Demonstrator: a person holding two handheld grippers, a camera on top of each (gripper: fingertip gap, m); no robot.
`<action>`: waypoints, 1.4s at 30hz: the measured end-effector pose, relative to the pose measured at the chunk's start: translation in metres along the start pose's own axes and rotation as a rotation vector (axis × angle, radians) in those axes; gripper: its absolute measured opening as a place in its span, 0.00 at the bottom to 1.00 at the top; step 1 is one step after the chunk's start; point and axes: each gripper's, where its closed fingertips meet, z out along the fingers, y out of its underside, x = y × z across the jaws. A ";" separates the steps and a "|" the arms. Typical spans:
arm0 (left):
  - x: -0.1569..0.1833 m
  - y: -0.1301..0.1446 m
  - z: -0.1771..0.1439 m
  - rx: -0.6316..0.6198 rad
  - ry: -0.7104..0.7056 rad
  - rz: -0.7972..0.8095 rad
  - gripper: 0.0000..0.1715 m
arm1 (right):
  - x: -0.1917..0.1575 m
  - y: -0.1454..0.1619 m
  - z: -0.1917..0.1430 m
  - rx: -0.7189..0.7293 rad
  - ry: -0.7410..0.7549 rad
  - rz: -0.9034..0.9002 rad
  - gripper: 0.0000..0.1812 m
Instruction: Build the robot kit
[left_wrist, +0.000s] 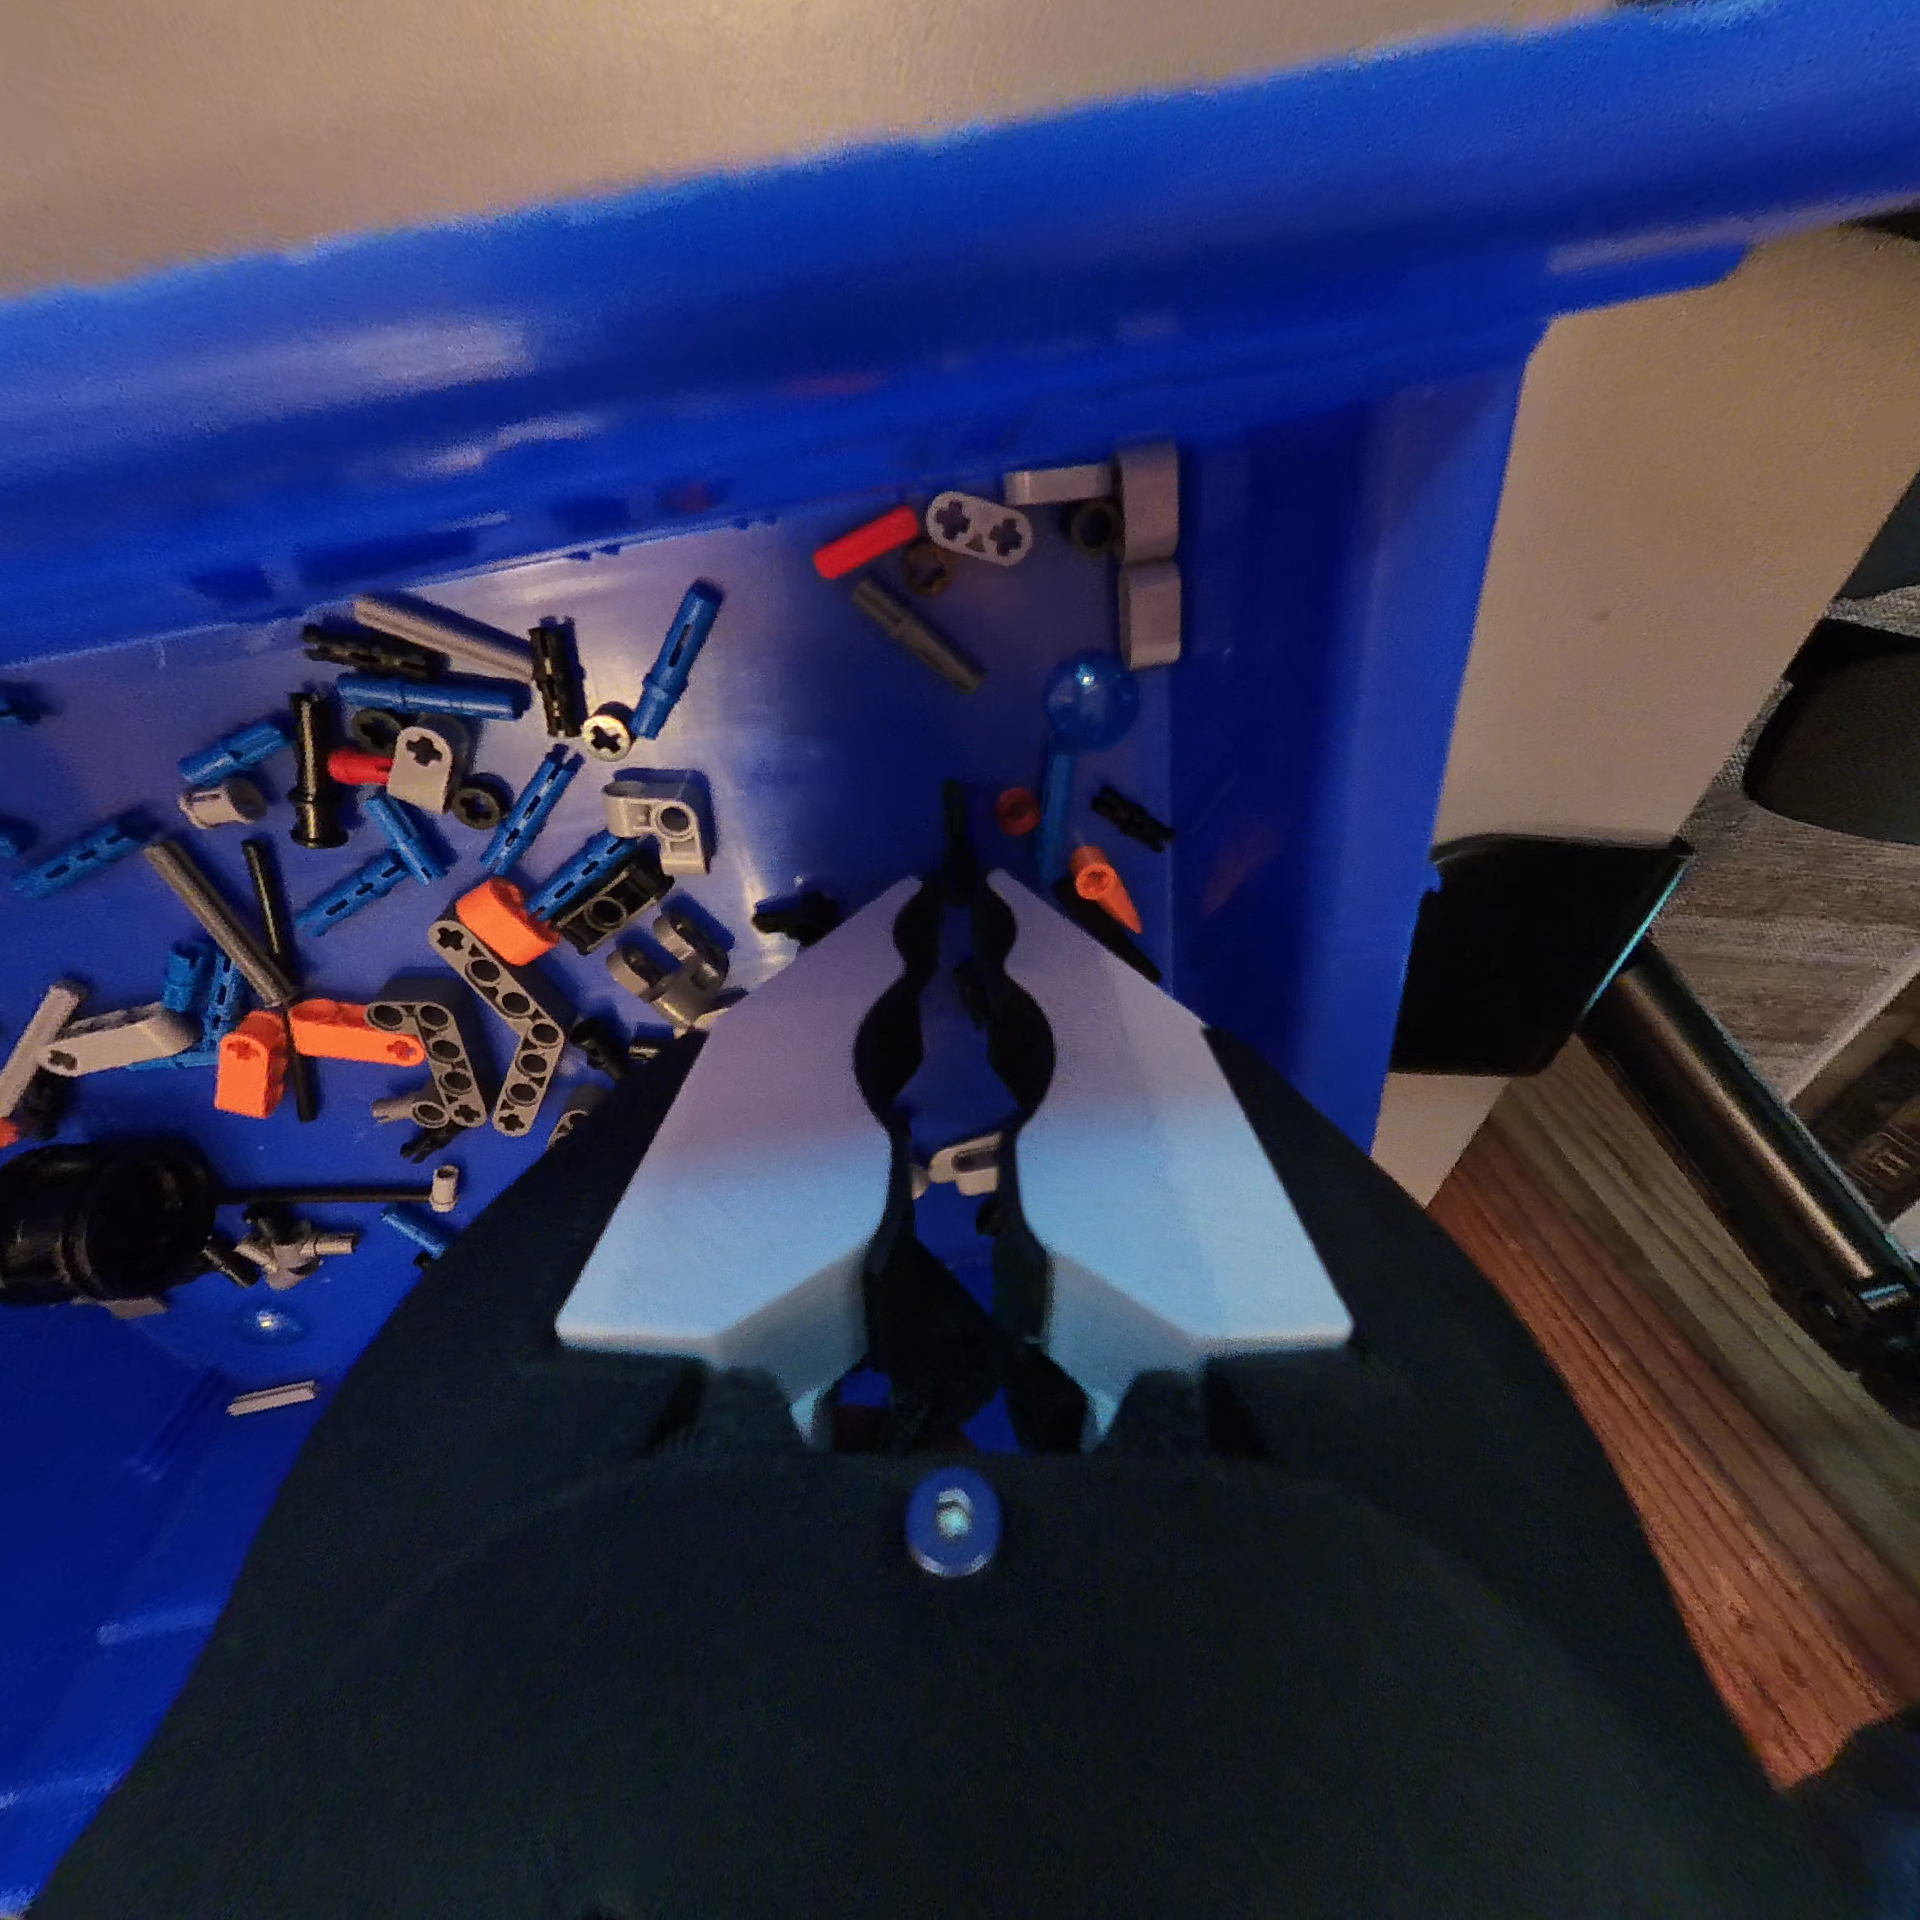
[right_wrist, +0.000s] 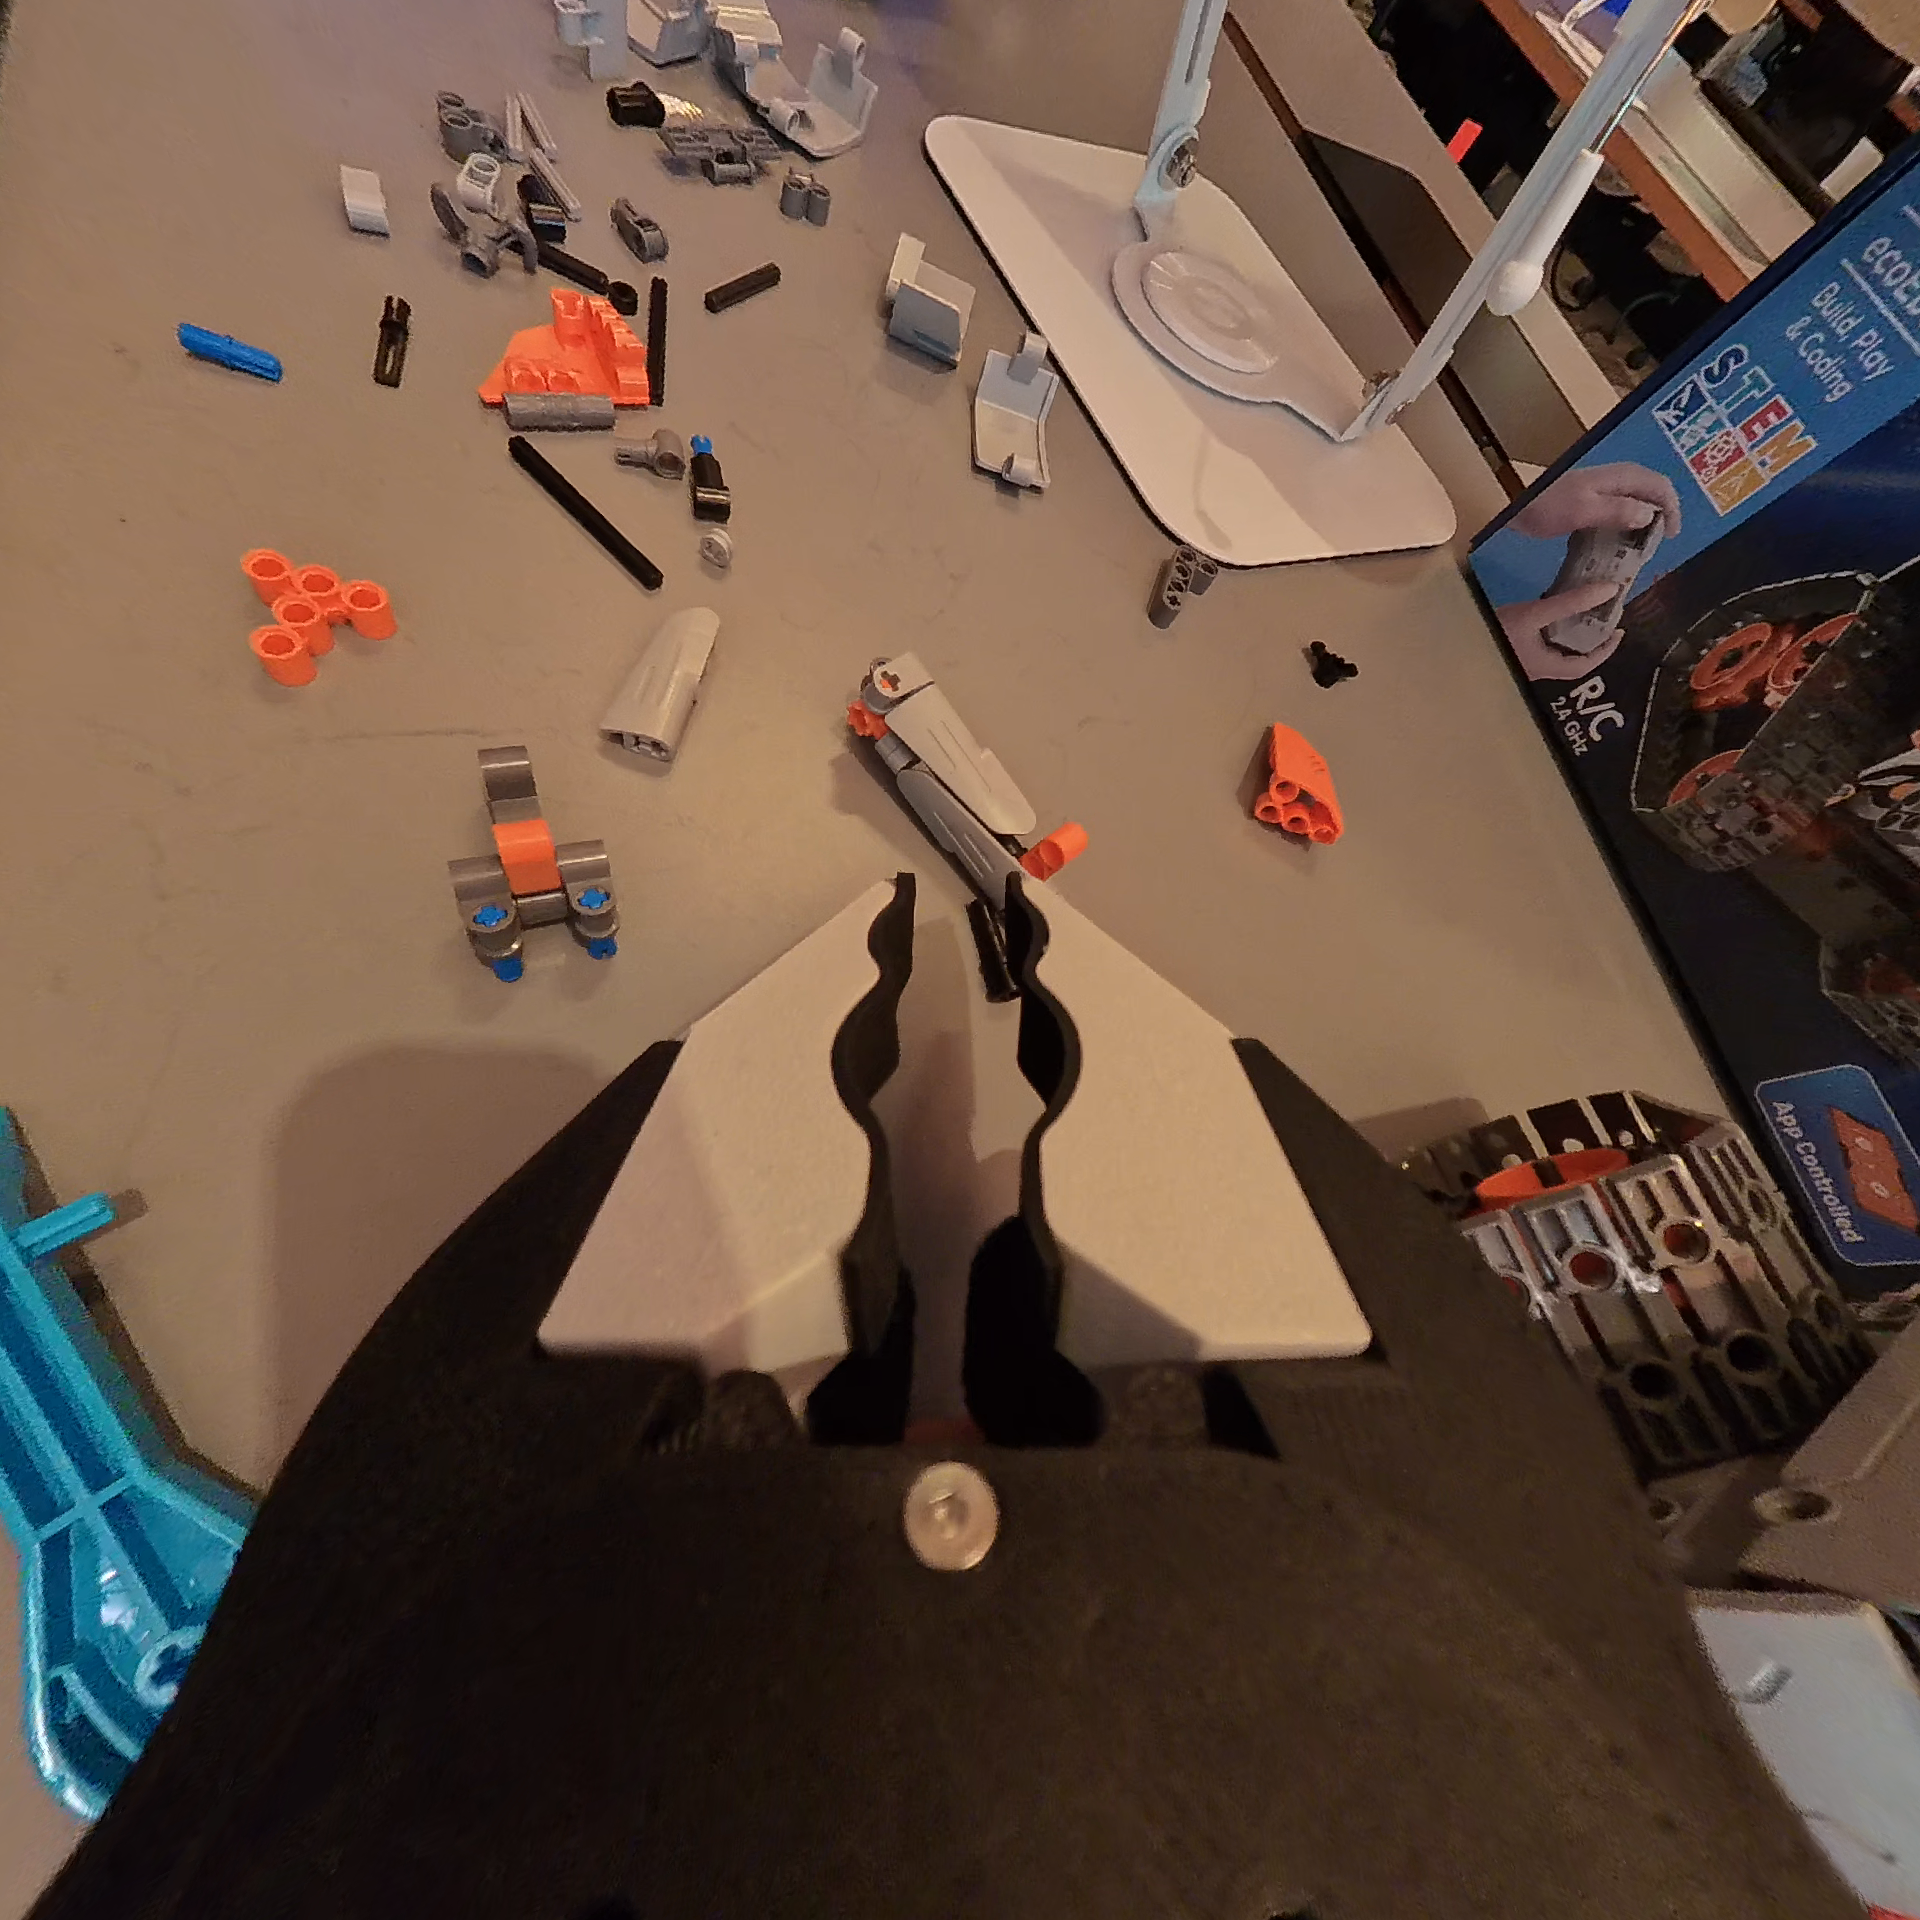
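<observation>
**Desk:** What are the tongs doing?

**Photographer:** The left tongs (left_wrist: 951, 883) reach into a blue bin (left_wrist: 935, 343). Their tips are pressed all but together on a thin black piece (left_wrist: 951, 821) that pokes out just beyond them. The right tongs (right_wrist: 961, 904) stand apart with a clear gap and grip nothing. A short black pin (right_wrist: 992, 951) lies on the grey surface (right_wrist: 1351, 935) between the tips, close against the right-hand one.

**Desk:** Anything hard to read?

**Photographer:** The pinched piece is dark against dark pads, so I cannot tell its kind. The bin's rim is blurred, and its left end runs out of frame. A black wheel (left_wrist: 94, 1216) at the bin's left edge is partly cut off. In the right wrist view, a turquoise plastic part (right_wrist: 73, 1455) is cropped at the left edge. The tongs' body hides the surface beneath it.

**Desk:** Counts?

**Photographer:** One white lamp base (right_wrist: 1247, 436) stands on the surface. Toward the camera from it lies one grey-and-orange assembly (right_wrist: 940, 769), its near end just beside the right tongs. Right of the lamp base there is one printed blue box (right_wrist: 1714, 582). Below that is one grey octagonal build (right_wrist: 1662, 1247). Left of the lamp base there are three loose orange parts. The bin's small parts are too jumbled to count.
</observation>
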 end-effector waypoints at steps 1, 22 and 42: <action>0.001 -0.001 0.000 0.004 -0.005 0.003 0.02 | 0.000 -0.001 -0.001 0.002 0.000 -0.003 0.08; 0.029 -0.202 -0.078 0.308 -0.174 0.405 0.02 | -0.010 -0.014 -0.009 0.041 -0.009 -0.066 0.08; -0.017 -0.198 -0.088 0.403 -0.251 0.184 0.15 | -0.010 -0.018 -0.014 0.060 -0.011 -0.078 0.08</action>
